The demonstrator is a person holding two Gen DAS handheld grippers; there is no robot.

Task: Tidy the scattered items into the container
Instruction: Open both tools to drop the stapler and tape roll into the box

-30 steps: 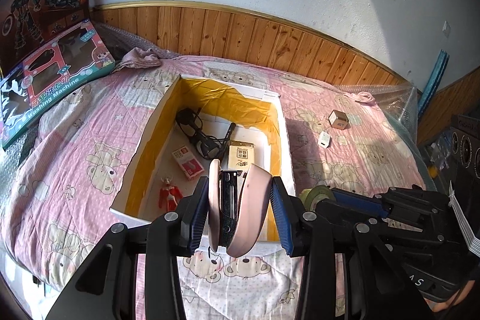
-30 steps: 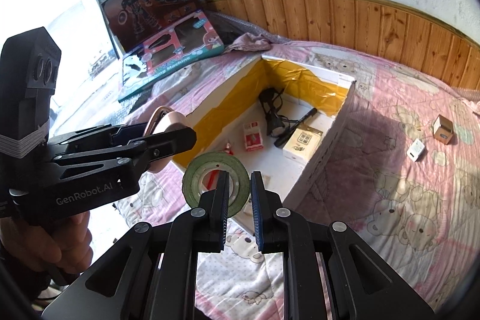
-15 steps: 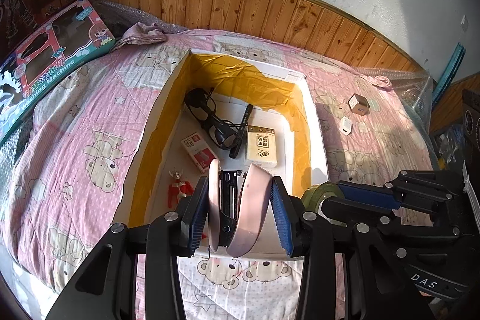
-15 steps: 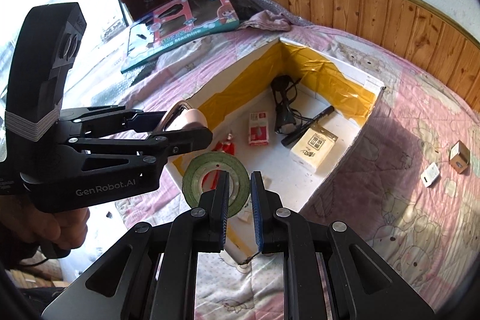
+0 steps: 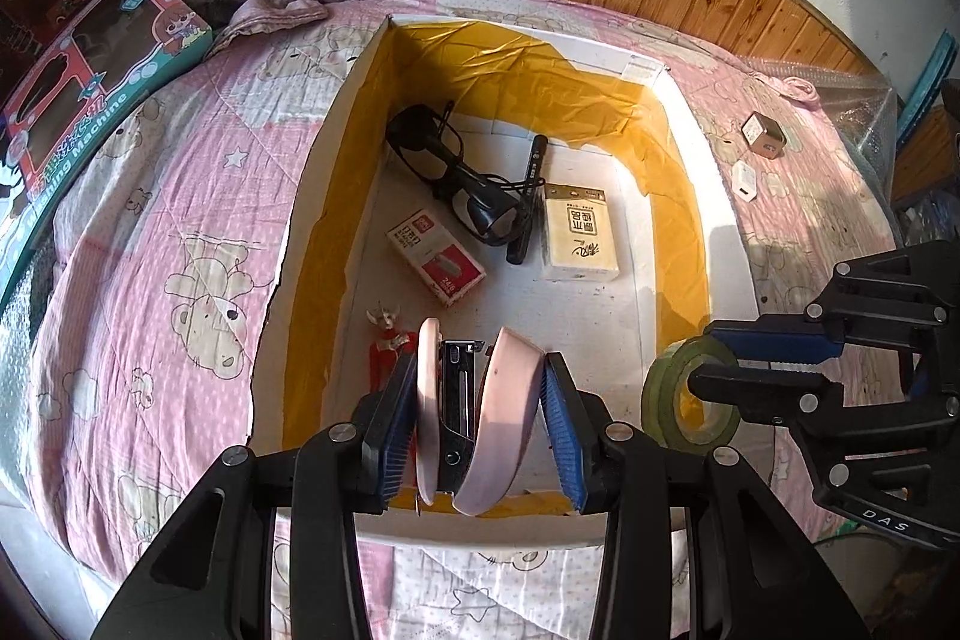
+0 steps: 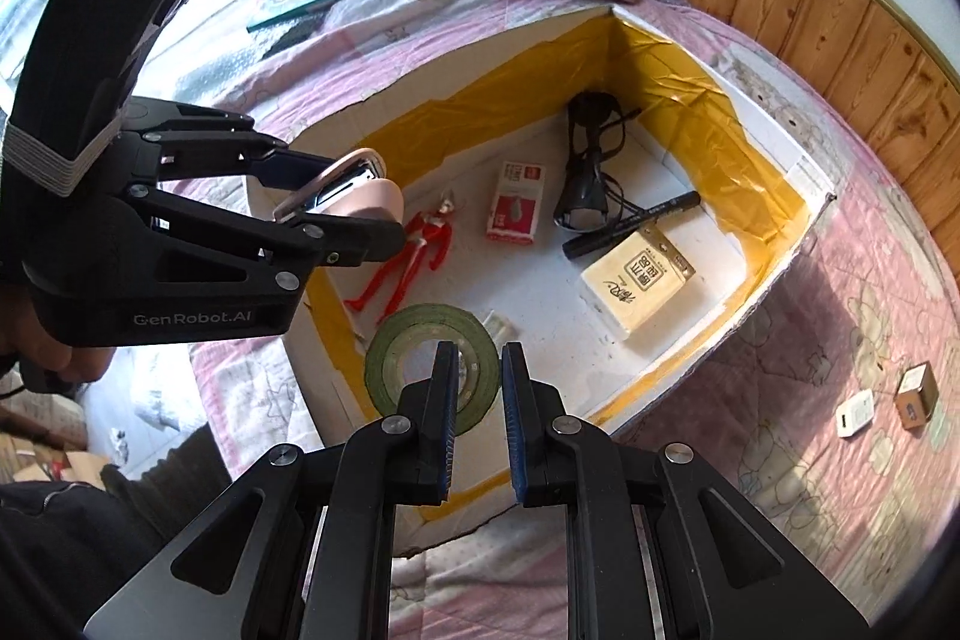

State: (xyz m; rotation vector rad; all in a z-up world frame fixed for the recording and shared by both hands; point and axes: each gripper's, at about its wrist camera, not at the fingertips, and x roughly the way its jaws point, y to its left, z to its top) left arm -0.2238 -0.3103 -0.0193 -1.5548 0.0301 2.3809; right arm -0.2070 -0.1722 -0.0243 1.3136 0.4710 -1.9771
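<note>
Left tongs pinch a glossy pink stapler.

My own left gripper hides the legs of the red figurine in the left wrist view. The toy box at far left is cut by the edge. The print on two small items at far right is too small to read.

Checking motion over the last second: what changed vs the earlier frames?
Both grippers moved forward over the box. Left gripper keeps the pink stapler clamped; right gripper keeps the tape roll. Nothing released. Items in the box and two small ones on the bedspread stayed put.
</note>
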